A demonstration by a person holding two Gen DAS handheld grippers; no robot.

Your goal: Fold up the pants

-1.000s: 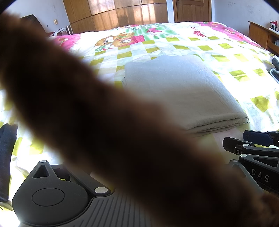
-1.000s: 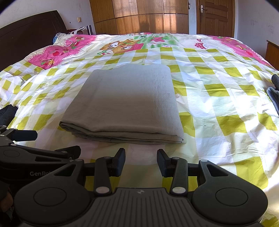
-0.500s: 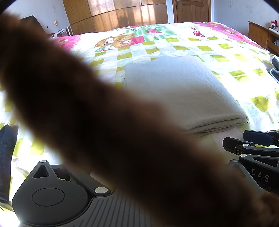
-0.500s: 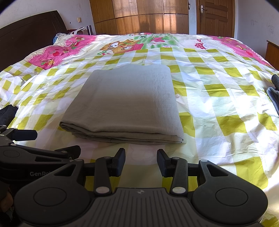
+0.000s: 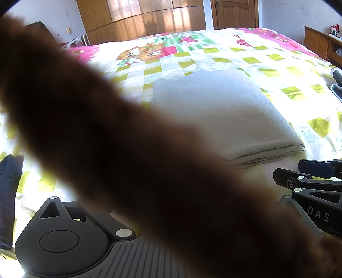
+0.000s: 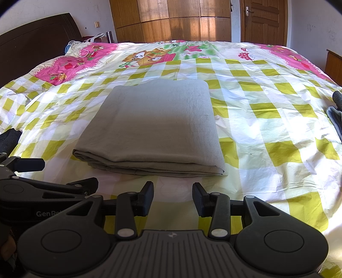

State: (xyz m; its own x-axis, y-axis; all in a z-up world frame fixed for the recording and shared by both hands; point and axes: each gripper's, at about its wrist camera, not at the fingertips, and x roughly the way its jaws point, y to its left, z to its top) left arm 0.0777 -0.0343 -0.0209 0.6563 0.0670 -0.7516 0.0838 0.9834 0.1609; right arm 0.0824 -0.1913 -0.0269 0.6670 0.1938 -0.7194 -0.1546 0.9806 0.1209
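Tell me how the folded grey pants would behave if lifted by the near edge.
The folded grey pants are soft cloth, so they would probably droop. The stacked layers at the near edge look loose, so a pinch on one layer would likely unfold the stack. On the smooth bedspread, a push would probably slide them.

Your inventory: pants (image 6: 154, 126), matt grey cloth, soft nap. Bedspread (image 6: 267, 132), smooth, faintly sheeny checked fabric. Wardrobe (image 6: 181, 19) at twelve o'clock, glossy wood. Right gripper (image 6: 173, 198), matt black plastic, ribbed base, metal rivets.

Grey pants (image 6: 156, 126), folded into flat rectangle, stacked layers, lying mid-bed on checked cover
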